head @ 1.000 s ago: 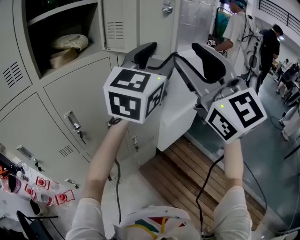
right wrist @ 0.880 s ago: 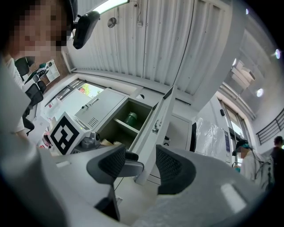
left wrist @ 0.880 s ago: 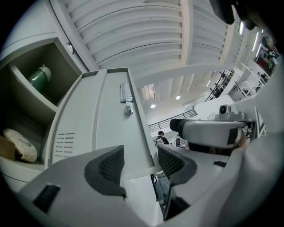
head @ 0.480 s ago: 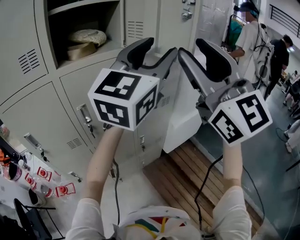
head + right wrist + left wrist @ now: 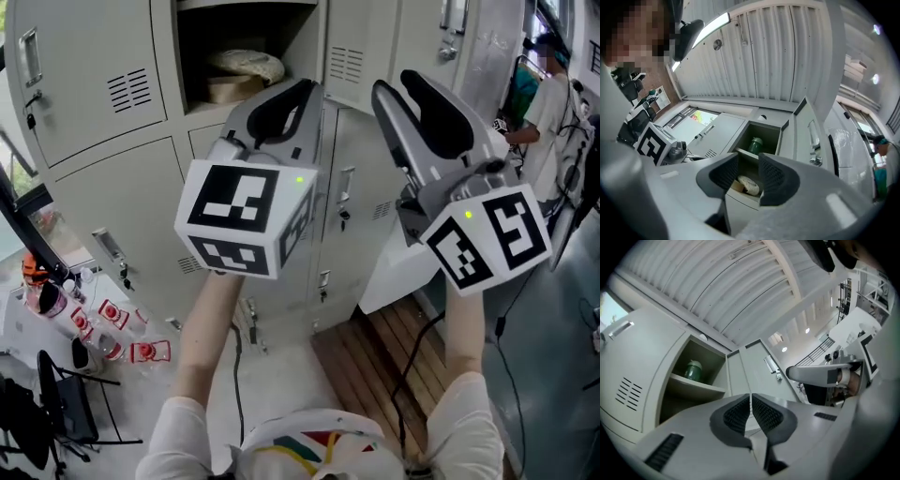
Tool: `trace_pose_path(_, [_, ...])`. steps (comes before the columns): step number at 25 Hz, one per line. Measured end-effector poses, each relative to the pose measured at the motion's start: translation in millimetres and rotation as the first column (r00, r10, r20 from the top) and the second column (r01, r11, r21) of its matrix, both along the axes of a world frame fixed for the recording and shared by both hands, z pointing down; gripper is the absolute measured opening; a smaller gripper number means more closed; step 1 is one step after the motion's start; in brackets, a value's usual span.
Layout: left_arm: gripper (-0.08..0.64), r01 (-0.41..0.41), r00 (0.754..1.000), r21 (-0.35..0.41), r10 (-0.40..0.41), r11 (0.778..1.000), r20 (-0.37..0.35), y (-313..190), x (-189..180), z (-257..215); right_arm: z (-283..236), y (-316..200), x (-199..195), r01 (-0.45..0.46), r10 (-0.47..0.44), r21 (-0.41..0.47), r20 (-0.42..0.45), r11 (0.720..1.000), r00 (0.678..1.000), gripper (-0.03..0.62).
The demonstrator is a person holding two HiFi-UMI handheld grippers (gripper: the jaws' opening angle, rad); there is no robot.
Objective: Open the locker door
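Holds both grippers raised before a bank of grey lockers (image 5: 141, 197), tips tilted upward. Shows the left gripper (image 5: 302, 90) with its ribbed pads pressed together and nothing caught between them. Shows the right gripper (image 5: 398, 84) with its jaws part spread, having just been closing inward, and pinching nothing: only air lies in the gap.

Finds the locker door (image 5: 352, 52) swung open at the right edge of a dark open compartment (image 5: 202, 37), beyond the grippers and touching neither. Places it, in the head view, just above the tips, between the left gripper and the right. Puts it, in the left gripper view, up and to the right of the closed pads, handle showing. Puts it, in the right gripper view, just right of the right-hand jaw, with the compartment framed in the gap between the jaws.

Reveals inside a green jar (image 5: 755, 144) on the upper shelf, with a pale round bundle (image 5: 246, 64) and a box (image 5: 230, 89) on the lower one.
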State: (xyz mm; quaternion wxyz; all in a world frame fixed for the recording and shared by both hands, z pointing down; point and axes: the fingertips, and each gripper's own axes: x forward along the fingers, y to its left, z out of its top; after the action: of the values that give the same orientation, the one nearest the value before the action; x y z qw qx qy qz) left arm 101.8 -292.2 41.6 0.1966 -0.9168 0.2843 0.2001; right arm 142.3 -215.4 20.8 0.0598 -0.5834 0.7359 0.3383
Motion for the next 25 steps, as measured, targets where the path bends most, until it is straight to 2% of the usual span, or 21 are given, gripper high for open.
trace_pose_path(5, [0.023, 0.171, 0.985, 0.052, -0.17, 0.984, -0.019, 2, -56, 2, 5, -17, -26, 0.07, -0.074, 0.06, 0.068, 0.996, 0.995, 0.009])
trace_pose_path(9, [0.023, 0.276, 0.961, 0.1, -0.276, 0.956, -0.012, 16, -89, 8, 16, -27, -49, 0.102, -0.112, 0.094, 0.103, 0.99, 0.988, 0.006])
trace_pose_path(12, [0.023, 0.358, 0.933, 0.117, -0.36, 0.926, -0.002, 21, -109, 19, 31, -35, -66, 0.093, -0.104, 0.11, 0.098, 0.99, 0.99, 0.005])
trace_pose_path(14, [0.023, 0.4, 0.916, 0.105, -0.402, 0.911, 0.0, 21, -121, 29, 44, -39, -78, 0.082, -0.093, 0.111, 0.092, 0.99, 0.991, 0.005])
trace_pose_path(20, [0.023, 0.469, 0.883, 0.015, -0.469, 0.883, -0.01, 13, -154, 60, 82, -47, -108, 0.07, -0.077, 0.089, 0.07, 0.994, 0.995, 0.005])
trace_pose_path(25, [0.023, 0.523, 0.852, -0.017, -0.523, 0.852, -0.015, 9, -167, 89, 110, -45, -119, 0.066, -0.071, 0.078, 0.064, 0.995, 0.995, 0.005])
